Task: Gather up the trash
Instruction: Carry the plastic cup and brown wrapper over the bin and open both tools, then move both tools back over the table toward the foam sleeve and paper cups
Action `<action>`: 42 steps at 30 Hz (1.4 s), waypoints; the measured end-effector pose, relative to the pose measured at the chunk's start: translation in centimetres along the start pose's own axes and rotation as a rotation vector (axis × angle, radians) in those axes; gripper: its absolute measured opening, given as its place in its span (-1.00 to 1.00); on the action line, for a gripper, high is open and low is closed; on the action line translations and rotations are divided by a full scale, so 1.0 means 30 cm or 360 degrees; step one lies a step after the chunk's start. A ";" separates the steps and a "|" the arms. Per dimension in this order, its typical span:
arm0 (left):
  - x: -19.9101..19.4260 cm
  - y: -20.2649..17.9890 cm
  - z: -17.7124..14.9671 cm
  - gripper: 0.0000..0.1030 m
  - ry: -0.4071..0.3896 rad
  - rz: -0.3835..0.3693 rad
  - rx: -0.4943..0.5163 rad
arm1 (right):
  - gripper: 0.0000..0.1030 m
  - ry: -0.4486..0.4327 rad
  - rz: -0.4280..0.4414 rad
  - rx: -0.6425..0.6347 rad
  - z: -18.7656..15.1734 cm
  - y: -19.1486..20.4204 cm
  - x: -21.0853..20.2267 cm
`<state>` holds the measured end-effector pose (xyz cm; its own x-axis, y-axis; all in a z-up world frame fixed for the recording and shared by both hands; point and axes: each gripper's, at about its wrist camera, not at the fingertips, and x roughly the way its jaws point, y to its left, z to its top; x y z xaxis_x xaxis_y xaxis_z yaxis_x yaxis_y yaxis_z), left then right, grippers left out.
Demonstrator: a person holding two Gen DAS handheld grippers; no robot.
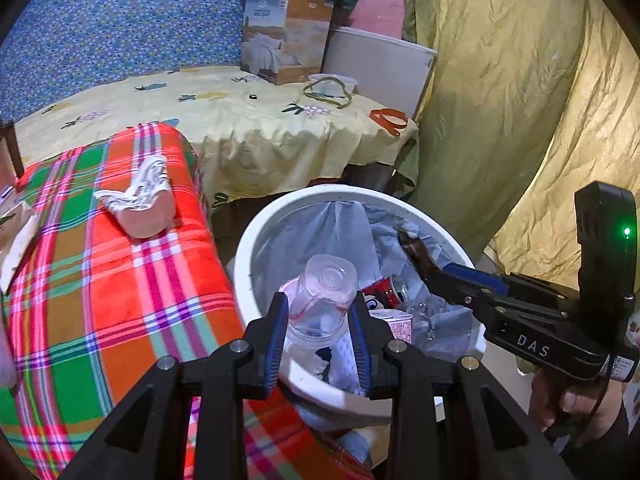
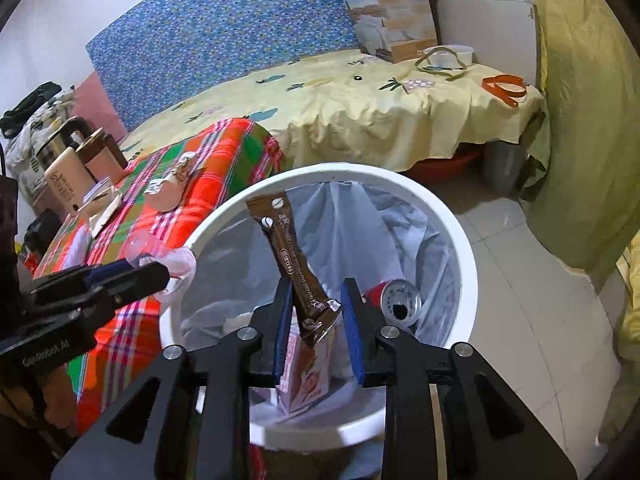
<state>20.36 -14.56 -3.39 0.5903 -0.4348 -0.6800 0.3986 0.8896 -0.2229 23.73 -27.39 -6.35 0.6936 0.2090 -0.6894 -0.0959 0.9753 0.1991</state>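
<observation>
A white bin (image 1: 256, 236) lined with a clear bag stands beside the plaid-covered surface; it also shows in the right wrist view (image 2: 460, 240). My left gripper (image 1: 320, 320) is shut on a clear plastic cup (image 1: 320, 300), held over the bin's near rim. In the right wrist view my right gripper (image 2: 314, 320) has its jaws apart around a brown snack wrapper (image 2: 288, 256) over the bin; I cannot tell whether the pads touch it. A red can (image 2: 396, 300) and a pink carton (image 2: 308, 376) lie inside the bin.
A plaid blanket (image 1: 100, 280) carries a crumpled wrapper (image 1: 140, 196). Behind is a bed with a yellow sheet (image 1: 240, 120), a box (image 1: 284, 36), a bowl (image 1: 332, 84) and an orange band (image 1: 388, 120). A green-yellow curtain (image 1: 520, 100) hangs at the right.
</observation>
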 end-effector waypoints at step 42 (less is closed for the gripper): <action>-0.285 0.232 -0.168 -0.14 -0.0151 0.0253 -0.0260 | 0.08 -0.0020 0.0345 -0.0073 -0.048 0.229 -0.058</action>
<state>14.55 -3.95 -2.65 0.7031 -0.2917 -0.6485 0.1811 0.9554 -0.2334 20.83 -20.96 -4.80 0.6621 0.4134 -0.6251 -0.2760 0.9100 0.3094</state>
